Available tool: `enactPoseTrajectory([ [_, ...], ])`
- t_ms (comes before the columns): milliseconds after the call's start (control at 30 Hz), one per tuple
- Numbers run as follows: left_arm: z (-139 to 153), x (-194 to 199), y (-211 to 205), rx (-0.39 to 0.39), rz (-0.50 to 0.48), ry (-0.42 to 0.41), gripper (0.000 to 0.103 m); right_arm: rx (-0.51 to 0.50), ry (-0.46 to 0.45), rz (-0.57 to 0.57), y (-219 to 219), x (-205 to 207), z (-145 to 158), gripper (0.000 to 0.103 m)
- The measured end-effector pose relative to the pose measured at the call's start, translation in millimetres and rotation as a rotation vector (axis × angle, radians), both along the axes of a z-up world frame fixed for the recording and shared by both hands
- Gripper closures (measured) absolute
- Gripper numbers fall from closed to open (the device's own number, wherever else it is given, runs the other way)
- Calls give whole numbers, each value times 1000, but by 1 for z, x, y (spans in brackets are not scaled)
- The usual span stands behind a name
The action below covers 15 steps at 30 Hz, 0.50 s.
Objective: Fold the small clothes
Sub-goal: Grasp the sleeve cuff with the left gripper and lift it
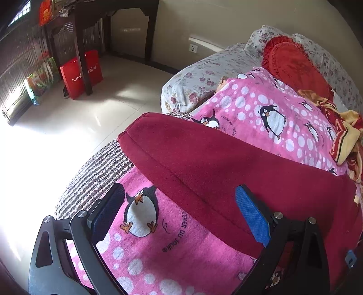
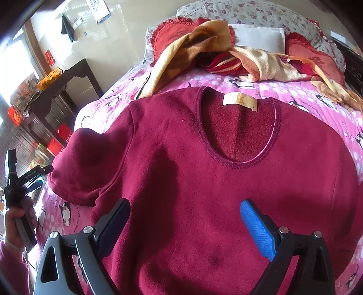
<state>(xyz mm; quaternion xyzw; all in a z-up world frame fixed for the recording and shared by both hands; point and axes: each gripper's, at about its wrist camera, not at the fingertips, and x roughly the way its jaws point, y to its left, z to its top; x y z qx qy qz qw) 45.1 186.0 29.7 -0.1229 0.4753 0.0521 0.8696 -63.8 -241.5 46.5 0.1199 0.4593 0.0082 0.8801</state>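
A dark red fleece sweater (image 2: 204,181) lies flat on a pink penguin blanket (image 2: 317,95), neck opening with a tan label (image 2: 240,102) at the far side. Its left sleeve (image 2: 86,163) reaches toward the bed's left edge. My right gripper (image 2: 185,224) is open above the sweater's chest. My left gripper (image 1: 179,211) is open above the blanket, beside the sleeve (image 1: 204,163), whose cuff end (image 1: 127,136) points at the bed's edge. The left gripper also shows, held in a hand, at the right wrist view's left edge (image 2: 18,181).
Red heart cushions (image 2: 317,59), a crumpled yellow-red blanket (image 2: 226,52) and a floral pillow (image 2: 249,11) lie at the bed's head. A dark wooden table (image 1: 90,22) with red bags (image 1: 81,72) stands across the tiled floor (image 1: 68,136). A floral-covered sofa (image 1: 204,74) adjoins the bed.
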Motion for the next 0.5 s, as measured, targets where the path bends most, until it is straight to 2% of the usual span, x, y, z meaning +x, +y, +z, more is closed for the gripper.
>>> enactPoseTrajectory([
  [133,-5,8,2,-35,6,14,5,3,8,-6,-2,0,-2,6],
  [167,-7,11,3,-53,5,15,13,4,10,-7,-3,0,-2,6],
  [200,-9,15,4,-78,2,21,27,7,12,-10,-4,0,-3,6],
  [233,-12,19,5,-87,7,30,31,13,13,-13,-5,0,-3,6],
  [333,-15,26,11,-111,31,17,57,25,15,-20,-7,-1,-3,6],
  [400,-12,27,17,-142,49,10,89,33,12,-24,-9,-3,-3,6],
  [467,-3,25,20,-197,41,-19,94,34,8,-29,-11,-4,-1,6],
  [500,6,23,17,-188,37,-41,95,34,4,-33,-13,-6,0,6],
])
